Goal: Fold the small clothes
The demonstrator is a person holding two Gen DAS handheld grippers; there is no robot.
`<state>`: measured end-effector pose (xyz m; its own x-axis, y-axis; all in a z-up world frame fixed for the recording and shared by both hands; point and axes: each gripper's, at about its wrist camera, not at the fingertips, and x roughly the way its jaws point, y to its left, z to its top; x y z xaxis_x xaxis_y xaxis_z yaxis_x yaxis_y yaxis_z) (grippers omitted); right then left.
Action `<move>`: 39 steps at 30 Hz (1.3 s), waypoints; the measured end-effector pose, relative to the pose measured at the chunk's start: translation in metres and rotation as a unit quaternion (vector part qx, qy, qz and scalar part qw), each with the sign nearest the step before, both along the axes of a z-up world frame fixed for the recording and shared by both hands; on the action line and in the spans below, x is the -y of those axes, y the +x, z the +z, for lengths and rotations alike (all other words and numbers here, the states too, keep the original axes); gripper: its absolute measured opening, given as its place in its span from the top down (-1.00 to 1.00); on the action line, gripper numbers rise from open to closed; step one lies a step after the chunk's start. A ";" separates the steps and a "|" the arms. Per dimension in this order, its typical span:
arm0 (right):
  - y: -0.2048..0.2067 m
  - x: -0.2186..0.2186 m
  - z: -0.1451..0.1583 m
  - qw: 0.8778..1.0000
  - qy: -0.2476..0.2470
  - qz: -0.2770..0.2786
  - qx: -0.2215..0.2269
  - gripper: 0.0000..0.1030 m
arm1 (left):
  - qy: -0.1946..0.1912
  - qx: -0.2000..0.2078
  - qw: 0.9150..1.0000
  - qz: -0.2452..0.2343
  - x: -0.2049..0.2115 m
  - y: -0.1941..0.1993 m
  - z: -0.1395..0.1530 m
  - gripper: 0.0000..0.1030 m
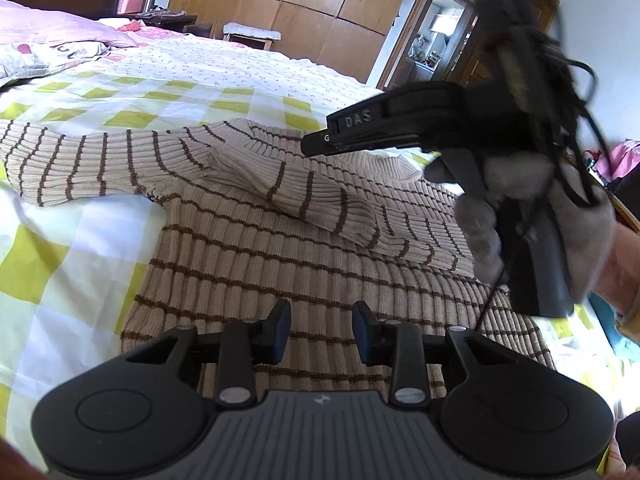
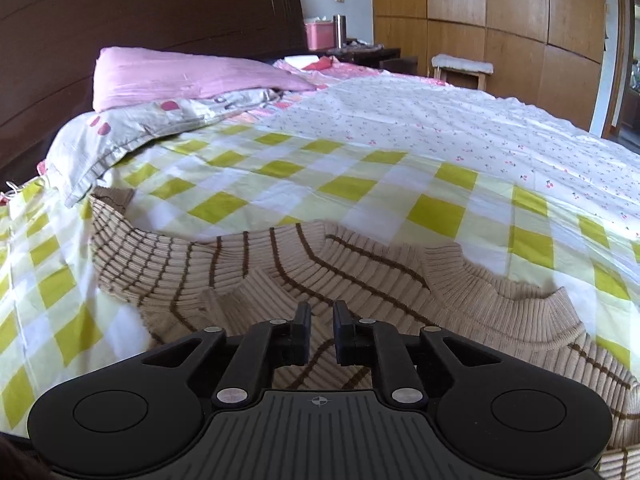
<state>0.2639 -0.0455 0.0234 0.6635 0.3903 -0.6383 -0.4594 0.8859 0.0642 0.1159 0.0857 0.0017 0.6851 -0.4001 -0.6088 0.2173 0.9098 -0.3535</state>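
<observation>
A beige ribbed sweater with thin brown stripes (image 1: 256, 248) lies flat on the bed. One sleeve (image 1: 72, 168) stretches out to the left, and the other sleeve (image 1: 320, 196) lies folded across the body. My left gripper (image 1: 322, 328) hovers over the lower body of the sweater, open, with nothing between its fingers. My right gripper (image 1: 316, 145), held by a gloved hand (image 1: 580, 216), hangs above the folded sleeve near the collar. In the right wrist view the right gripper (image 2: 322, 330) stands over the sweater (image 2: 380, 276) with a narrow gap and no cloth pinched.
The bed is covered by a yellow-and-white checked sheet (image 2: 320, 176) and a floral quilt (image 2: 460, 128). A pink pillow (image 2: 180, 76) and a dark headboard (image 2: 140, 8) are at the far left. Wooden wardrobes (image 2: 500, 8) and a small stool (image 2: 462, 66) stand beyond.
</observation>
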 end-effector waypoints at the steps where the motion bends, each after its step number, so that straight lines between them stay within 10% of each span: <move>1: -0.008 0.000 0.002 1.000 0.003 0.011 0.006 0.54 | -0.002 0.000 1.000 0.001 0.000 0.000 0.000 0.25; 8: -0.022 -0.025 -0.026 0.996 -0.054 0.070 -0.019 0.39 | 0.002 -0.001 1.000 0.001 0.001 -0.001 0.000 0.24; 12: -0.016 -0.027 -0.033 0.997 -0.059 0.043 -0.023 0.85 | 0.002 -0.002 1.000 0.001 0.001 0.000 0.000 0.24; 20: -0.008 0.002 0.016 0.999 0.026 -0.024 0.024 0.87 | 0.001 -0.002 1.000 0.000 0.003 0.001 -0.002 0.24; 28: -0.017 -0.024 -0.037 0.999 -0.022 0.029 -0.041 0.76 | 0.004 0.000 1.000 0.001 0.005 0.001 -0.001 0.24; 39: -0.034 0.010 -0.010 0.997 0.044 0.045 -0.041 0.71 | 0.004 0.008 1.000 0.018 -0.003 0.000 -0.002 0.24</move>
<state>0.2299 -0.0554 0.0138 0.5708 0.5025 -0.6493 -0.5267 0.8308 0.1800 0.1156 0.0889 -0.0002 0.7094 -0.3695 -0.6002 0.1892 0.9202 -0.3428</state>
